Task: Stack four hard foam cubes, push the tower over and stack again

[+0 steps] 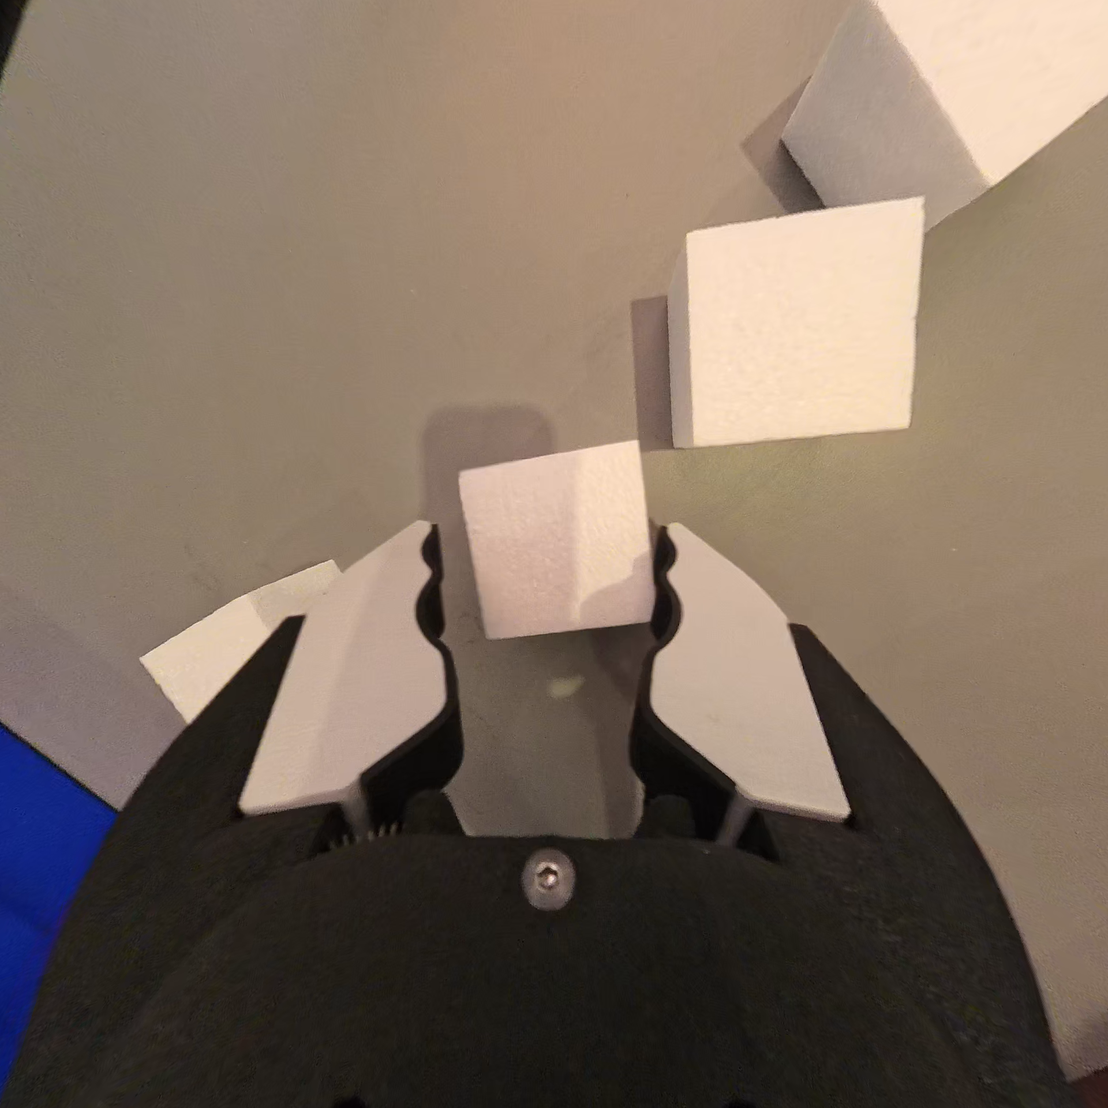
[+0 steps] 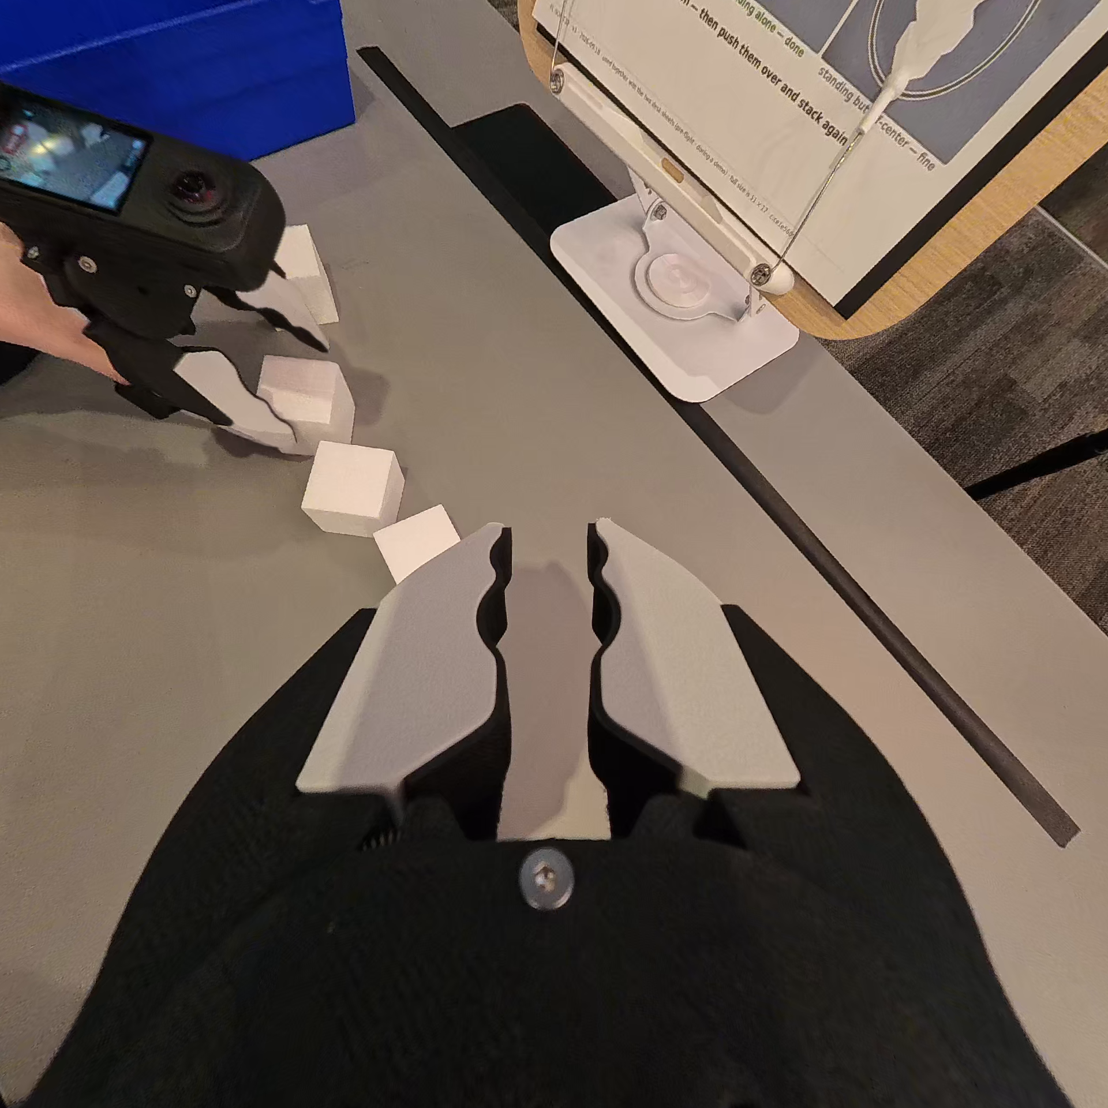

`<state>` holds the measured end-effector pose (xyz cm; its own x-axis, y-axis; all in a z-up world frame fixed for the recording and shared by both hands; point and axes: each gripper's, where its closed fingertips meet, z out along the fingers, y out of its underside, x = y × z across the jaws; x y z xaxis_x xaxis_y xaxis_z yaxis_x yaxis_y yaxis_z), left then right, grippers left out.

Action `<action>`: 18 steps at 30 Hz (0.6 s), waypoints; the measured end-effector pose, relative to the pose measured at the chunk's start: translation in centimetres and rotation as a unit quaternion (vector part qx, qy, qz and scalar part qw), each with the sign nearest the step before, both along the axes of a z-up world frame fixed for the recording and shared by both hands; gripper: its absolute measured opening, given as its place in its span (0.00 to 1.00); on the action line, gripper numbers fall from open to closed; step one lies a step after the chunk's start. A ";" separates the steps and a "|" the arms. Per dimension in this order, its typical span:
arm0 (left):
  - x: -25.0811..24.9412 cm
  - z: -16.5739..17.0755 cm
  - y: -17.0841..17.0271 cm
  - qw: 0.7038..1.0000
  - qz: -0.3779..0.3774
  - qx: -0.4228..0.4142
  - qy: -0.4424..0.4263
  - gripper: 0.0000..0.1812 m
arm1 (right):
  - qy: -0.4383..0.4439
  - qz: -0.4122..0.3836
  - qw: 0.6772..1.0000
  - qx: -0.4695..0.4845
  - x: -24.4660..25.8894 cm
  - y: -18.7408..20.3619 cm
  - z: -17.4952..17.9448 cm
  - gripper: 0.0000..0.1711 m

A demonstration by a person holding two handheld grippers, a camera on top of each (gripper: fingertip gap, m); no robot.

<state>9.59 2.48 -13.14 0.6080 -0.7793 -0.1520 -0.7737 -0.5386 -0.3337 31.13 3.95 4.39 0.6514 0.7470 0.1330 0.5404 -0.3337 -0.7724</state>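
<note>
Black housing and pale grey fingers of my left gripper [image 1: 545,533] fill the lower part of the left wrist view, jaws spread apart with a white foam cube [image 1: 554,539] sitting between the tips. Neither pad visibly presses it; a sliver of grey bench [image 1: 240,270] shows at the left pad, while the right pad lies very close. Ahead and to the right of the jaws rests a second cube [image 1: 791,324], and beyond that, further right, a third cube [image 1: 935,102] cut off by the frame edge. A fourth cube [image 1: 234,629] peeks out behind the left finger, outside the jaws. No cube rests on another, so I judge no stack is standing.

Grey fingers of my right gripper [image 2: 548,530] dominate the right wrist view, jaws parted by a narrow gap and holding nothing; only bare bench lies between them. One cube sits just beside the left fingertip, outside it. Far off to the left, the left gripper straddles its cube, a hand [image 2: 36,318] on the handle. A white stand [image 2: 677,300] carrying a printed sheet sits ahead to the right, a blue bin [image 2: 180,66] ahead to the left.

My read: the left gripper is the one placed to act, since its cube lies squarely between the jaws and needs only a close. Cubes have no long axis, but this one looks slightly turned against the pads, so it may twist as they meet it.
</note>
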 end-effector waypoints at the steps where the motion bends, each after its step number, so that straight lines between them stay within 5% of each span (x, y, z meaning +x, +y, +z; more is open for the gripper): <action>1: -0.2 -0.2 -0.1 1.000 -0.005 -0.004 0.006 0.32 | 0.000 0.001 1.000 0.000 0.0 0.0 0.0 0.15; 7: -1.0 2.0 0.5 1.000 -0.009 0.006 -0.010 0.32 | 0.003 -0.002 1.000 0.004 0.6 0.0 0.3 0.14; 13: 3.5 8.1 -0.7 0.985 -0.027 0.046 -0.163 0.32 | 0.013 -0.012 1.000 0.002 1.3 0.3 0.5 0.14; 18: 6.3 7.9 -1.5 0.988 -0.040 0.064 -0.132 0.32 | 0.007 -0.007 1.000 -0.002 1.0 0.2 0.2 0.15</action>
